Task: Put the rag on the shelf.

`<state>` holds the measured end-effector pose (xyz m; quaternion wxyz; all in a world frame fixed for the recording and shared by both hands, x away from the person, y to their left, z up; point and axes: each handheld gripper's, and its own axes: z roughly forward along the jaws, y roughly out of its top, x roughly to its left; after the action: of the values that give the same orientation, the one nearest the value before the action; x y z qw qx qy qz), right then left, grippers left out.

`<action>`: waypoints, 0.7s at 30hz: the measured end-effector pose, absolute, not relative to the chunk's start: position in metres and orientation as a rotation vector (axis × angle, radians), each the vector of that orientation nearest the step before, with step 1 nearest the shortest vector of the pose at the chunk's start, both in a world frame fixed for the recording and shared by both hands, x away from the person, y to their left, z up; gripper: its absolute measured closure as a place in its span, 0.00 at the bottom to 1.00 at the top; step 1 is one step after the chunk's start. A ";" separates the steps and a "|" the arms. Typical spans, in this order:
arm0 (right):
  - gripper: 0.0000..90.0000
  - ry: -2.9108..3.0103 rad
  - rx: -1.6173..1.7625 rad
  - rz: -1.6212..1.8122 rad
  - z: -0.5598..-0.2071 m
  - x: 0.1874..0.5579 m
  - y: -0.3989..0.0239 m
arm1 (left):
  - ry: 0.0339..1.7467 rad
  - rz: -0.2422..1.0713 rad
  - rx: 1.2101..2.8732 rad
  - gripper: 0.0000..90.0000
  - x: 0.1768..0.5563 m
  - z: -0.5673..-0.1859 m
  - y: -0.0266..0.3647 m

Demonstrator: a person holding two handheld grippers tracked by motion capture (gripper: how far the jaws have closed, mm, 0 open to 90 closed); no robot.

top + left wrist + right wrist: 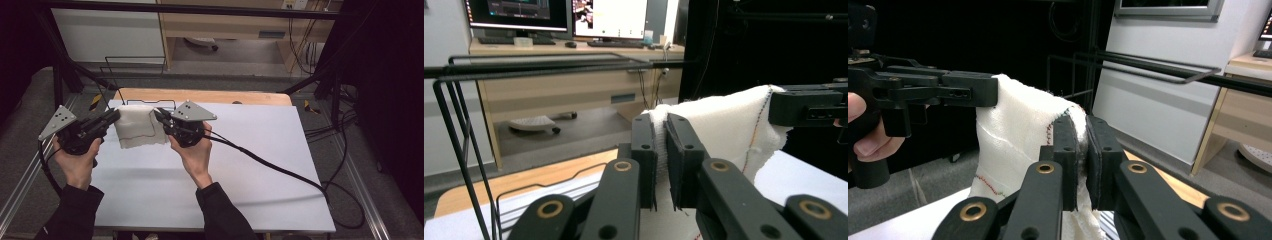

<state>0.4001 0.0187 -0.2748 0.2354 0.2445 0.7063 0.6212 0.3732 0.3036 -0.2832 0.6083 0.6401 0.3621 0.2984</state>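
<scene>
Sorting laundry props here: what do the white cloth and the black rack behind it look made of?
White cloth: seems woven cotton, matte; coarse weave, coloured stitched line, and soft drape between the two grippers. Black rack: likely thin metal wire with dark coating; slim, rigid bent rods.

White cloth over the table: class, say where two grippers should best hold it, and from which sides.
Probably the two top corners of the cloth, one from each side: the left gripper and right gripper pinch it there, and it hangs flat between them.
</scene>
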 end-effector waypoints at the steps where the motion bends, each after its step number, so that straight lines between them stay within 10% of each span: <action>1: 0.94 1.934 0.670 1.705 -0.274 0.401 0.019 | 0.835 0.694 1.471 0.92 0.374 -0.281 0.304; 21: 0.94 1.850 0.620 1.710 -0.233 0.416 0.029 | 0.820 0.739 1.390 0.92 0.387 -0.246 0.308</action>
<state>0.4158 0.0294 -0.2335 0.2701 0.2300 0.6867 0.6345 0.3875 0.3083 -0.2462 0.6315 0.6072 0.3583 0.3228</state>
